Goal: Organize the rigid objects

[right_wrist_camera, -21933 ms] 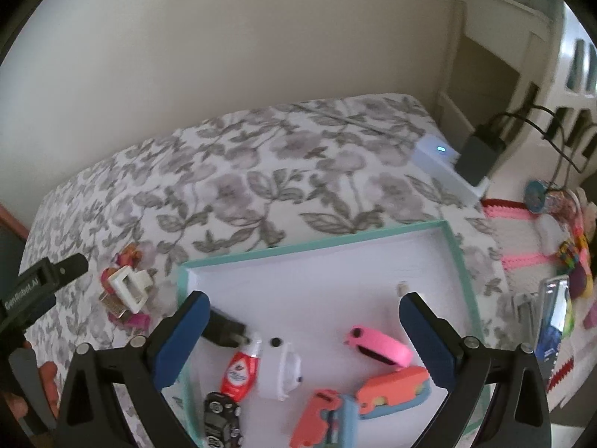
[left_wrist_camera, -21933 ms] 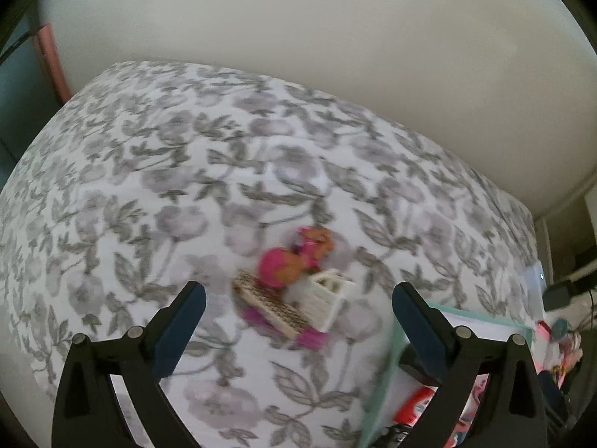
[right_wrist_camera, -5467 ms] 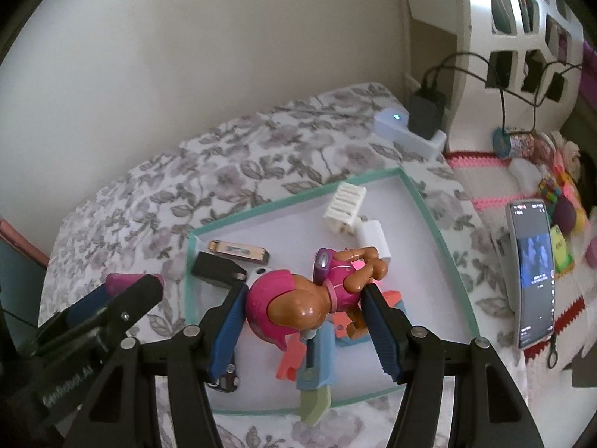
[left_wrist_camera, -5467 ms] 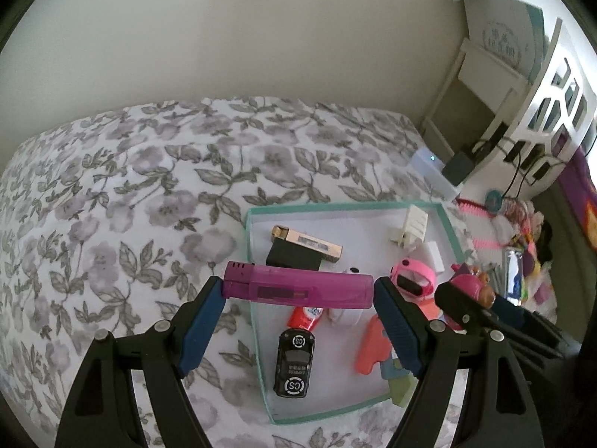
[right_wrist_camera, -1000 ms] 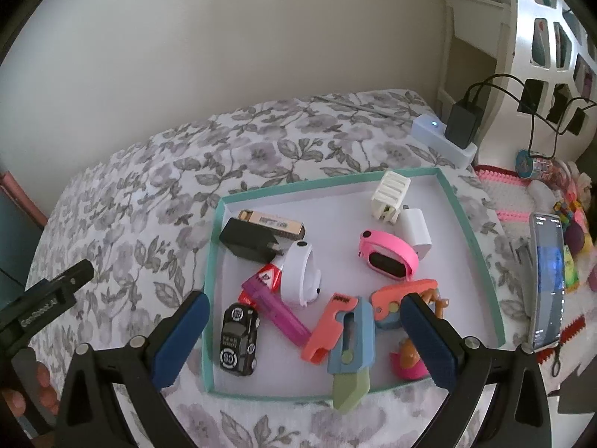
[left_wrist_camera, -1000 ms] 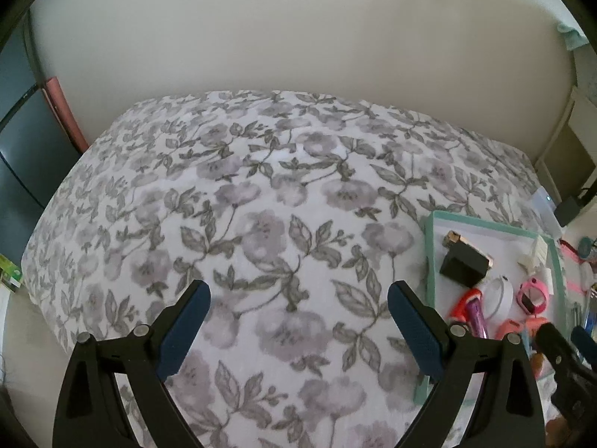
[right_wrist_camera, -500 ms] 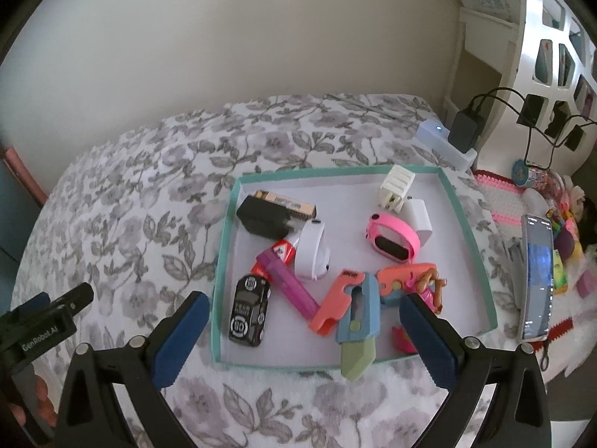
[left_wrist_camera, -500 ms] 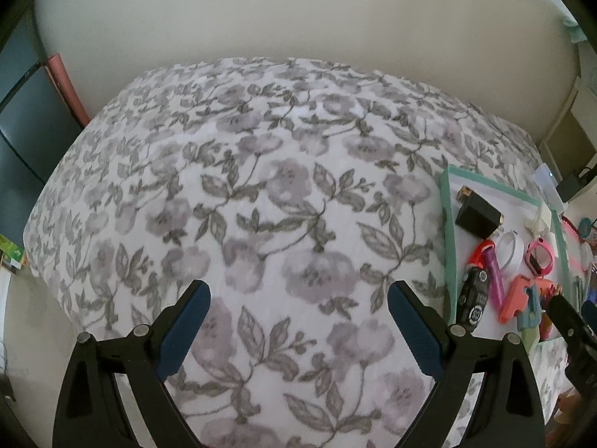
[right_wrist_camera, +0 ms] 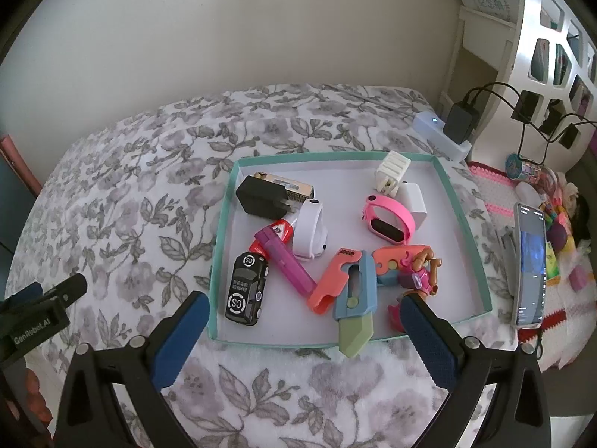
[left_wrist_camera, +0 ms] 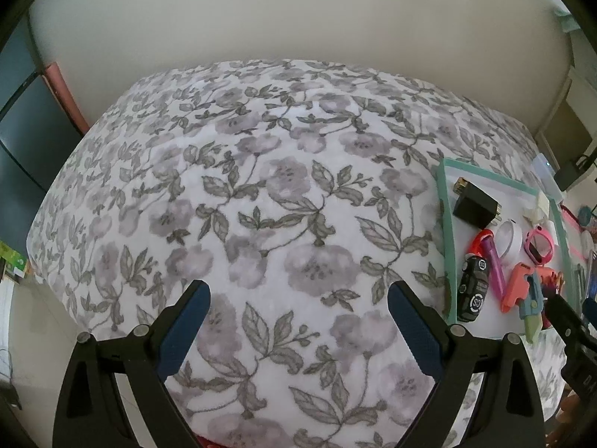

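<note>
Lying just ahead of the empty, spread right gripper (right_wrist_camera: 304, 321), the teal tray (right_wrist_camera: 466, 220) on the floral bed (right_wrist_camera: 149, 186) is filled with a black toy car (right_wrist_camera: 246, 287), purple lighter (right_wrist_camera: 287, 265) and pink watch (right_wrist_camera: 388, 222), while the left gripper (left_wrist_camera: 298, 317), likewise agape, is held over bare bedding.

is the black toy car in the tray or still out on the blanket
In the tray. The black toy car lies flat on the white floor inside the teal rim, at the near left corner beside the purple lighter.

Inside the tray (right_wrist_camera: 466, 231) are counted two watches, one pink (right_wrist_camera: 388, 224) and one white (right_wrist_camera: 309, 233), three chargers, one toy car (right_wrist_camera: 246, 293), and one purple lighter (right_wrist_camera: 287, 265).
</note>
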`<state>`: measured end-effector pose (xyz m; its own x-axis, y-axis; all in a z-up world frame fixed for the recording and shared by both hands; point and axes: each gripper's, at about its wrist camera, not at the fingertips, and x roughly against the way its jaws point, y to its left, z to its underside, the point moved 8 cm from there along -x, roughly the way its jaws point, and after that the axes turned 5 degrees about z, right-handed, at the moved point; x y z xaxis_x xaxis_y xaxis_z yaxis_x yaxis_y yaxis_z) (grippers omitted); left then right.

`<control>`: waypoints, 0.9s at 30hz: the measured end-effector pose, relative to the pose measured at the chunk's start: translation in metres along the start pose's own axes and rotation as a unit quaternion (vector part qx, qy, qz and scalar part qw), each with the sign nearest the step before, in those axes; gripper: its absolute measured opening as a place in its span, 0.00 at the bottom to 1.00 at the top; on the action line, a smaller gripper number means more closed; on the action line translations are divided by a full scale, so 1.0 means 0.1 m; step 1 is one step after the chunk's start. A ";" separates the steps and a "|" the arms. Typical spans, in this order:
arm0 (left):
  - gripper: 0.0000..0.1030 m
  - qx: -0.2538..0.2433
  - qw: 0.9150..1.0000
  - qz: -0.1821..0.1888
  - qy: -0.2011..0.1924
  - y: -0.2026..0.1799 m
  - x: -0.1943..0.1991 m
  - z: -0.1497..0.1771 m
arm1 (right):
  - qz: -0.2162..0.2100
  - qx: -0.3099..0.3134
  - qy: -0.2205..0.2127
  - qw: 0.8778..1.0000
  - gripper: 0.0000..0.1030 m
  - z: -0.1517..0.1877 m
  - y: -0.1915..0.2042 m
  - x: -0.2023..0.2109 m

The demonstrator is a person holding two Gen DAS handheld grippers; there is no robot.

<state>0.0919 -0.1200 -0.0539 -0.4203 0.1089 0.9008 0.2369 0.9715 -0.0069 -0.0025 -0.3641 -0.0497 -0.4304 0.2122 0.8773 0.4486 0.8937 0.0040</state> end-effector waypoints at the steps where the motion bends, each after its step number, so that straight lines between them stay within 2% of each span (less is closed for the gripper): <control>1: 0.93 -0.001 1.000 0.000 0.000 0.00 0.00 0.00 | -0.001 -0.001 -0.001 1.000 1.00 0.00 0.00 0.00; 27: 0.93 -0.004 1.000 -0.001 0.001 -0.02 0.00 0.01 | -0.004 -0.008 -0.001 1.000 1.00 -0.04 -0.04 -0.02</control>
<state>0.0910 -0.1214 -0.0543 -0.4194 0.1056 0.9016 0.2434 0.9699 -0.0004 -0.0006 -0.3699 -0.0503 -0.4350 0.2053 0.8767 0.4582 0.8887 0.0192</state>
